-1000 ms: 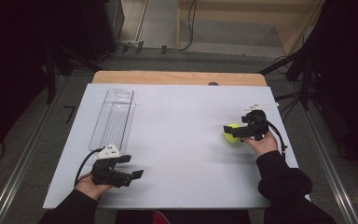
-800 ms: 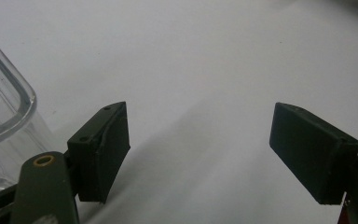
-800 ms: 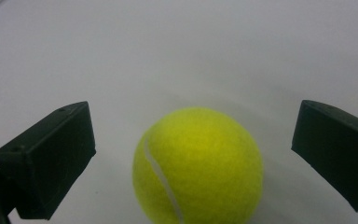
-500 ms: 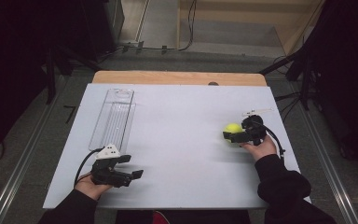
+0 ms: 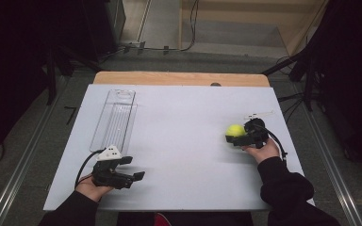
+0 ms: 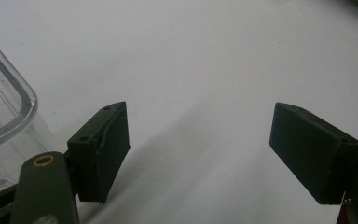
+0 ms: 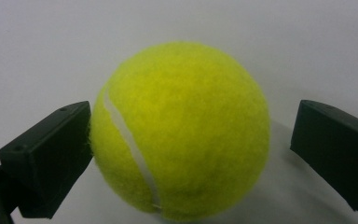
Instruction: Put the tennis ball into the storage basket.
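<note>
The ball (image 7: 179,130) sits directly between the jaws of the right gripper (image 5: 239,137), on the right side of the desk (image 5: 184,141), with the right hand (image 5: 263,149) just behind it. In the right gripper view the left jaw touches or nearly touches the ball's side, while a clear gap remains before the right jaw, so the jaws are spread and not yet clamped. A round ball has no long axis, so any closing line through its middle would likely serve; the judgement is that the jaws need only shut where they stand. The ball is fuzzy yellow-green felt with a curved white seam, a soft surface the flat black pads should bite well, though it could roll if pushed from one side first. The left gripper (image 5: 131,175) rests well apart at the near left, jaws wide and empty, beside the end of a long clear plastic tray (image 5: 114,117) with rounded corners, lying lengthwise away from the person. The desk top is smooth, matte white
</note>
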Available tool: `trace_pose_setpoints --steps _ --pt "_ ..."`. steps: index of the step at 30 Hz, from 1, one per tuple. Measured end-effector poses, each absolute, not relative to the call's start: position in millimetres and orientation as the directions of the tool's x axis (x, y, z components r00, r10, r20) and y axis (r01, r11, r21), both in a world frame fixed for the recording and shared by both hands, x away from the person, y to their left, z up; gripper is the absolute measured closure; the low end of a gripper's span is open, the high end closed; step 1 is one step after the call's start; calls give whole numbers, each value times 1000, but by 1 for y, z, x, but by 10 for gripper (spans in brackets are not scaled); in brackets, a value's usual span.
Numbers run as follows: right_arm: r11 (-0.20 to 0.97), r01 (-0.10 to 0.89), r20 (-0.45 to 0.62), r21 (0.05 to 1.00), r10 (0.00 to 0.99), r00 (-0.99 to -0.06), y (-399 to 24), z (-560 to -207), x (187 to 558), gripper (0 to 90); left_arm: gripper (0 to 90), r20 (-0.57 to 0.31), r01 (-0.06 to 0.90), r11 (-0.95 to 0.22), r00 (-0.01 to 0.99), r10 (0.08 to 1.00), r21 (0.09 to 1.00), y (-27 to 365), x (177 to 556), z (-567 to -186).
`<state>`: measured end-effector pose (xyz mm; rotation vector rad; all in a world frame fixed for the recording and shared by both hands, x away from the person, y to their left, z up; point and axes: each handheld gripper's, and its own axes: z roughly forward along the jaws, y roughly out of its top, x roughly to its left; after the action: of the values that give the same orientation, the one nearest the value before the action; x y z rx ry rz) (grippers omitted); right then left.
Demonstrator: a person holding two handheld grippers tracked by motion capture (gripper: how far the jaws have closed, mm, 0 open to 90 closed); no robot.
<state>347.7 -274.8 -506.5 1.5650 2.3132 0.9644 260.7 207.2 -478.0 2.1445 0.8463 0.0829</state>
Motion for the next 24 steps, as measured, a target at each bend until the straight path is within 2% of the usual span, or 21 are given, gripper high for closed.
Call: trace_pose_setpoints --steps 1,2,4,5,24 --pt "240 761 188 603 884 -427 -274 -507 347 72 204 -216 543 -446 773 597 711 207 261 -478" --pt "240 761 188 603 884 -427 -274 -507 347 72 204 -217 543 -445 773 596 712 207 261 -478" --pt "245 754 199 609 873 -444 -275 -508 346 150 204 -217 542 -445 773 596 713 207 261 -478" --pt "252 751 226 610 854 -469 -275 -507 345 223 204 -216 542 -446 774 596 712 207 261 -478" --pt "277 743 194 609 857 -478 -272 -504 344 231 204 -214 539 -452 777 592 710 207 261 -478"
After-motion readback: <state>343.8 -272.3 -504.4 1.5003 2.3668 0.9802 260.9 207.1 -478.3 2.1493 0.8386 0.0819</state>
